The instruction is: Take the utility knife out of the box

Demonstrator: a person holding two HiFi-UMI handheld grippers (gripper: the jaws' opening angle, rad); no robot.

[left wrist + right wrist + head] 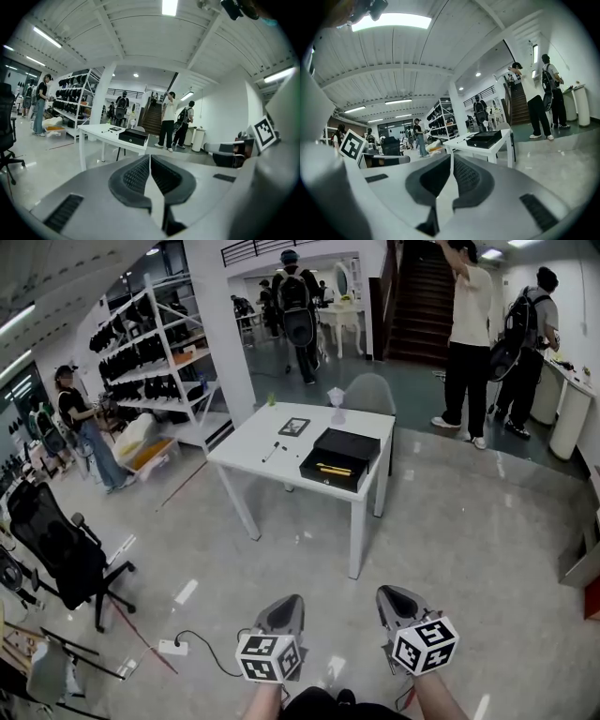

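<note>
An open black box [334,470] lies on the right side of a white table [253,442], with a yellow utility knife [334,469] inside it. Its black lid [348,443] rests just behind. My left gripper [290,600] and right gripper [390,592] hang side by side at the bottom of the head view, far short of the table, both shut and holding nothing. In the left gripper view, the left gripper [150,158] points toward the box [133,136]. In the right gripper view, the right gripper [451,157] faces the box [485,138] on the table.
A pen [271,452], a dark card [293,427] and a small cup [336,404] share the table. A grey chair [368,393] stands behind it. A black office chair [56,549] and a power strip [172,647] are at the left. People stand by the stairs [466,334] and shelves [80,418].
</note>
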